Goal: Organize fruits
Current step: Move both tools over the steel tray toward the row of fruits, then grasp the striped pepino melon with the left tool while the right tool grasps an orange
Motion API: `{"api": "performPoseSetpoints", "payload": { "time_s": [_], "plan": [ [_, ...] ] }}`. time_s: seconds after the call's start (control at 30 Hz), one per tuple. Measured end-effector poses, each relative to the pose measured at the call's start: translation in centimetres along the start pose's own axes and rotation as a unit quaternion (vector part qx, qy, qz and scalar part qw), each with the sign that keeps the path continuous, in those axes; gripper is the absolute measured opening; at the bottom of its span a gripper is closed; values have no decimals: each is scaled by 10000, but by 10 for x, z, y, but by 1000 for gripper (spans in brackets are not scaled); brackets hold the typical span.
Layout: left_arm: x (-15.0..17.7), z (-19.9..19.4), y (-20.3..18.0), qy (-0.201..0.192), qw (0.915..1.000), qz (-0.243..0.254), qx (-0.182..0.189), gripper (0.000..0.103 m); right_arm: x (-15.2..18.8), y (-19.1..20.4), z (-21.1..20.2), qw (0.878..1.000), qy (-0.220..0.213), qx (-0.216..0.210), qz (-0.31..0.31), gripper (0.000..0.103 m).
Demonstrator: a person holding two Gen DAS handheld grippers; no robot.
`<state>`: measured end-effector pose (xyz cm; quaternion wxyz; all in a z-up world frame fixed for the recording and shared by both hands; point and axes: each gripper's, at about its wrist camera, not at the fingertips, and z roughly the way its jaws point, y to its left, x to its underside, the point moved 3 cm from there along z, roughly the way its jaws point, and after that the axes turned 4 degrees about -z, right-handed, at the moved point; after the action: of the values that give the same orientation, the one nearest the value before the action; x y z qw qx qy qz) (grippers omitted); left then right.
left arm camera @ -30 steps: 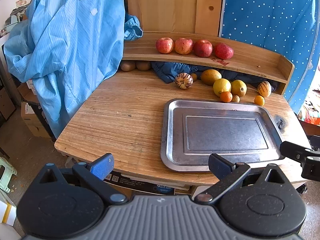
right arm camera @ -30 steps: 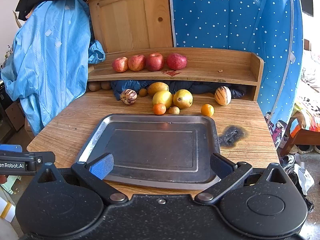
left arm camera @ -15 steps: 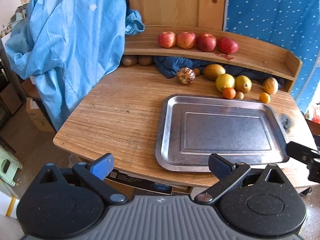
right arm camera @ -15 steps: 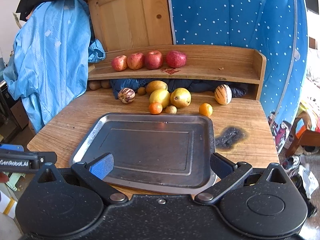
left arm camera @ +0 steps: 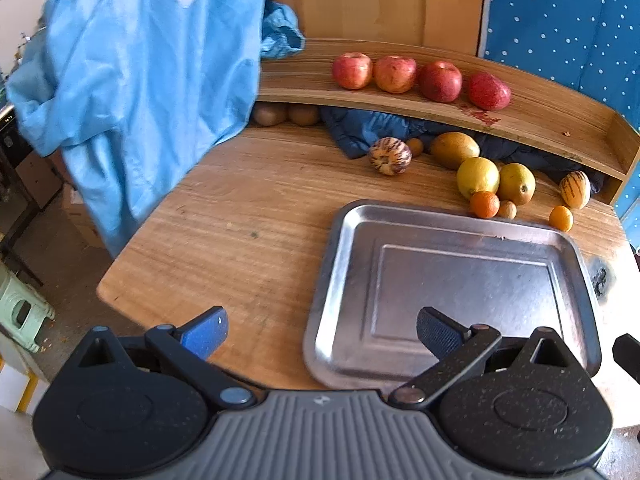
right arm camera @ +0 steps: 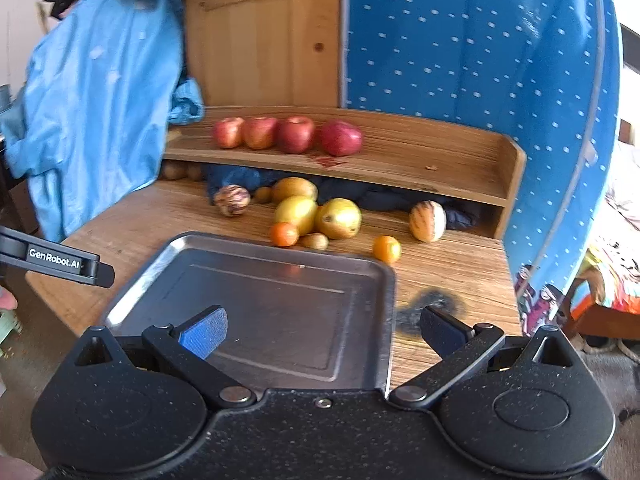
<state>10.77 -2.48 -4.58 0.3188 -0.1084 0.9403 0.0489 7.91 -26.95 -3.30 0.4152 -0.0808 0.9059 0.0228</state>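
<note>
An empty steel tray (left arm camera: 452, 224) (right arm camera: 280, 250) lies on the wooden table. Behind it sit loose fruits: a striped melon (left arm camera: 389, 156) (right arm camera: 232, 200), a mango (left arm camera: 455, 150), two yellow fruits (left arm camera: 478, 178) (right arm camera: 338, 218), small oranges (left arm camera: 484, 204) (right arm camera: 386, 249) and another striped fruit (left arm camera: 575, 189) (right arm camera: 427, 221). Several red apples (left arm camera: 394, 74) (right arm camera: 296, 134) line the raised shelf. My left gripper (left arm camera: 322, 334) is open over the table's front edge, at the tray's near left corner. My right gripper (right arm camera: 324, 332) is open above the tray's near right corner. Both hold nothing.
A light blue garment (left arm camera: 132, 80) hangs over the table's left side. Dark blue cloth (left arm camera: 360, 128) and brown kiwis (left arm camera: 286, 114) lie under the shelf (left arm camera: 540, 128). A burn mark (right arm camera: 430, 306) stains the table right of the tray. A green stool (left arm camera: 22, 312) stands on the floor.
Both grippers have moved forward and closer to the table; the left view shifted left, the right view shifted right. Their fingers stayed open. No fruit has moved.
</note>
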Motion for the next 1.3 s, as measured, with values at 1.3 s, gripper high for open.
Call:
{"api": "performPoseSetpoints", "payload": {
  "time_s": [1.3],
  "plan": [
    [-167, 213, -48, 965, 9529, 1769, 2265, 98, -83, 75, 206, 9828, 1187, 1128, 855, 81]
  ]
}}
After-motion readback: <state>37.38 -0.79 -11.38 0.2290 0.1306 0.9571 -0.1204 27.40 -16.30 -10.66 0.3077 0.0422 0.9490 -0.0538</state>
